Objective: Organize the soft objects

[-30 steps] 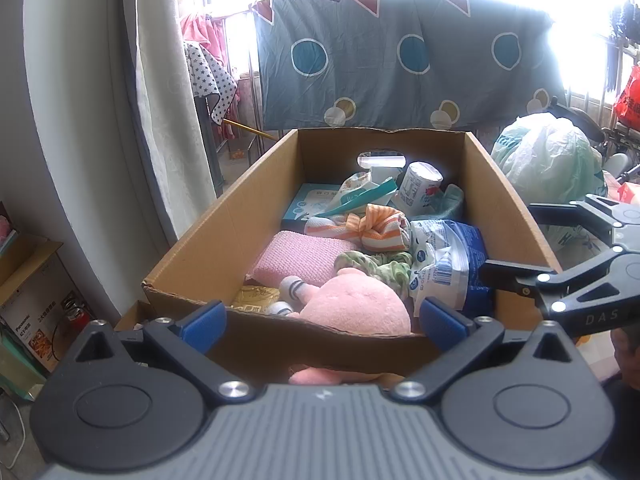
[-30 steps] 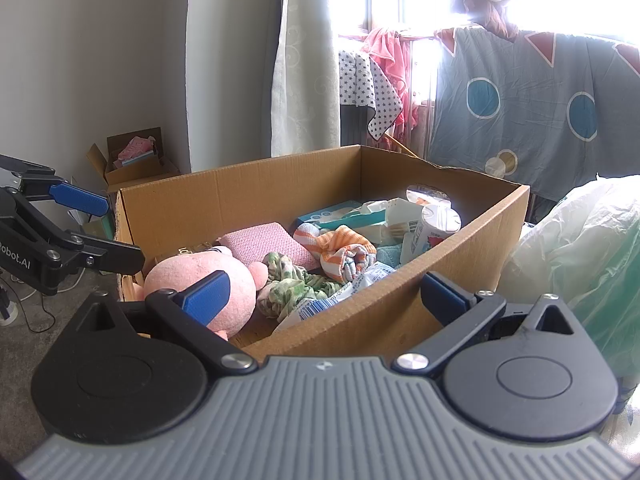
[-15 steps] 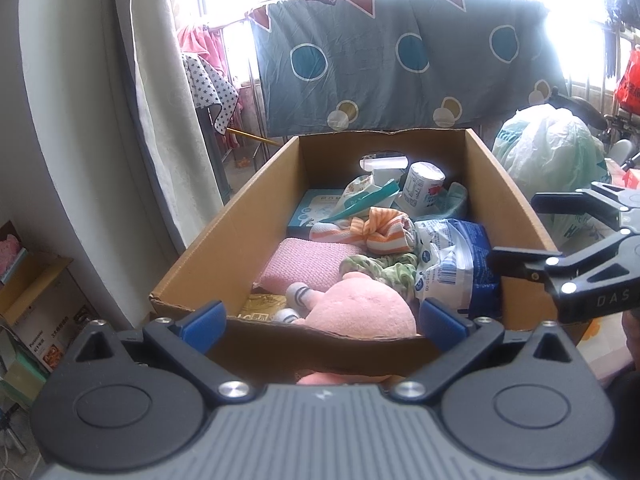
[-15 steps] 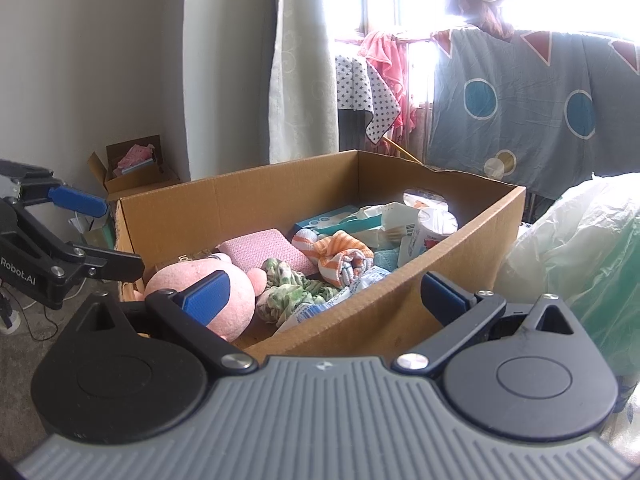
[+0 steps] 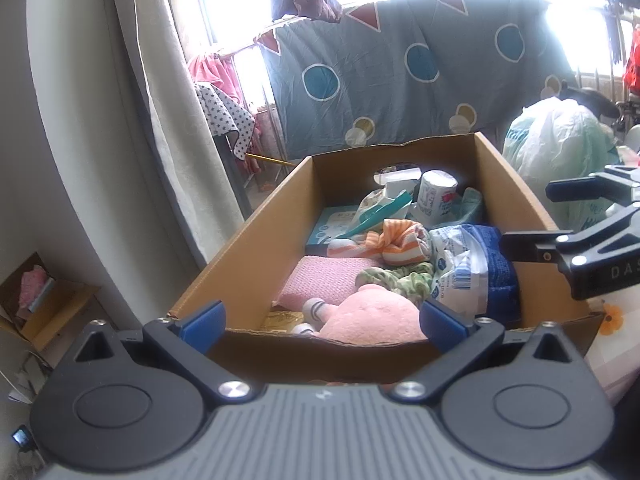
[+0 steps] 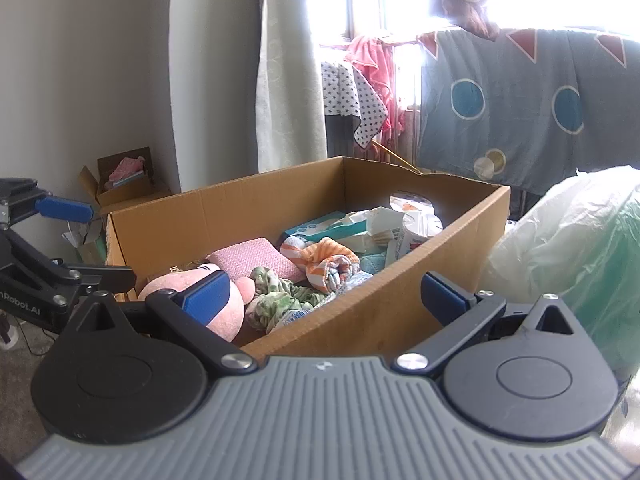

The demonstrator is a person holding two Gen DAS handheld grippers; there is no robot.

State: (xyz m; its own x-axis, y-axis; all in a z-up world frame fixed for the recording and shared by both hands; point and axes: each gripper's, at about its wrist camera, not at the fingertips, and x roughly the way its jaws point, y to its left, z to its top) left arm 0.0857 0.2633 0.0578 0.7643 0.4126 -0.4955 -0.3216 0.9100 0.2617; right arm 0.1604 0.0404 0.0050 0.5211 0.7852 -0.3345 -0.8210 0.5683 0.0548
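Both grippers hang spread wide w/ nothing between the pads: left gripper (image 5: 320, 322) at the near short end of the cardboard box (image 5: 248, 264), right gripper (image 6: 326, 292) off the box's long right side, neither touching the contents. From the left cam, going left to right: a small open carton (image 5: 44, 304) on the floor by the wall w/ something pink in it, too blurred to name; then a pale curtain (image 5: 176, 120); then the box itself. Inside, near end, a pink plush (image 5: 372, 318) lies partly hidden behind the front wall, w/ a white, grey-striped bit (image 5: 316, 308) against it, can't tell what. Just beyond sits a pink knitted pad (image 5: 320, 284), a green floral scrunchie-like cloth (image 5: 396, 278) beside it, an orange-striped sock roll (image 5: 400, 238) farther back. Right of those, a blue-and-white plastic pack (image 5: 472, 268) w/ a barcode; its print is too small to read. Far end: a teal-and-white flat box (image 5: 332, 224), crumpled packets and a white cylinder (image 5: 436, 194) w/ red marks, lettering illegible. Right gripper's body shows "DAS" at the frame edge, rest cut off. Right cam shows "nRobot.AI" on the left gripper, start cut off. A white-green plastic bag (image 6: 572, 248) bulges beside the box, and a dotted blue-grey sheet (image 6: 520, 108) hangs behind, window glare washing out the top.
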